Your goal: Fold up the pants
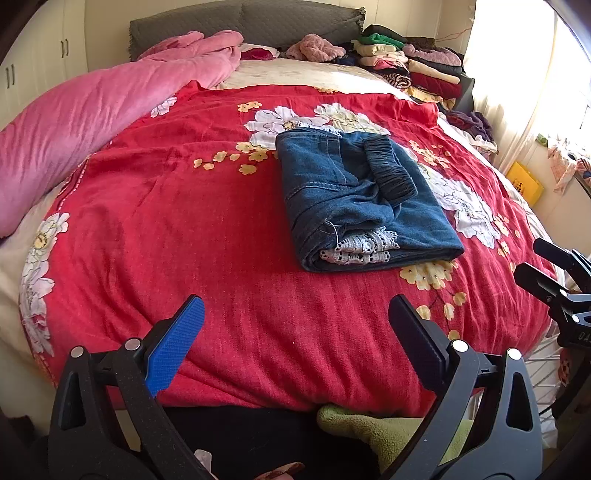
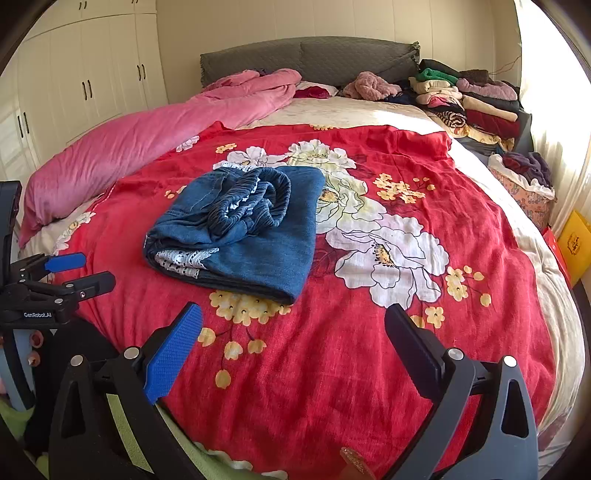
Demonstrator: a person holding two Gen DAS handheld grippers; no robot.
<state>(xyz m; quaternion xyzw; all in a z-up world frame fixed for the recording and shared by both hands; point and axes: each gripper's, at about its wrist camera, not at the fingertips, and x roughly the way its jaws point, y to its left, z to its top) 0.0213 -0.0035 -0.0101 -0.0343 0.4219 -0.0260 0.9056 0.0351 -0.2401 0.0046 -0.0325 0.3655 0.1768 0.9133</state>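
Note:
Blue denim pants [image 1: 354, 199] with white lace trim and an elastic waistband lie folded into a compact bundle on the red floral bedspread [image 1: 184, 229]; they also show in the right wrist view [image 2: 243, 232]. My left gripper [image 1: 295, 314] is open and empty, held back near the bed's front edge, well short of the pants. My right gripper [image 2: 293, 321] is open and empty, also near the front edge, to the right of the pants. The right gripper shows at the right edge of the left wrist view [image 1: 546, 266], and the left gripper shows at the left edge of the right wrist view [image 2: 85, 271].
A pink duvet [image 1: 92, 122] lies along the bed's left side. Stacks of folded clothes [image 1: 410, 62] sit at the far right by the grey headboard [image 1: 243, 22]. A yellow box [image 1: 524, 182] stands on the floor at the right. A green garment [image 1: 384, 432] hangs below the front edge.

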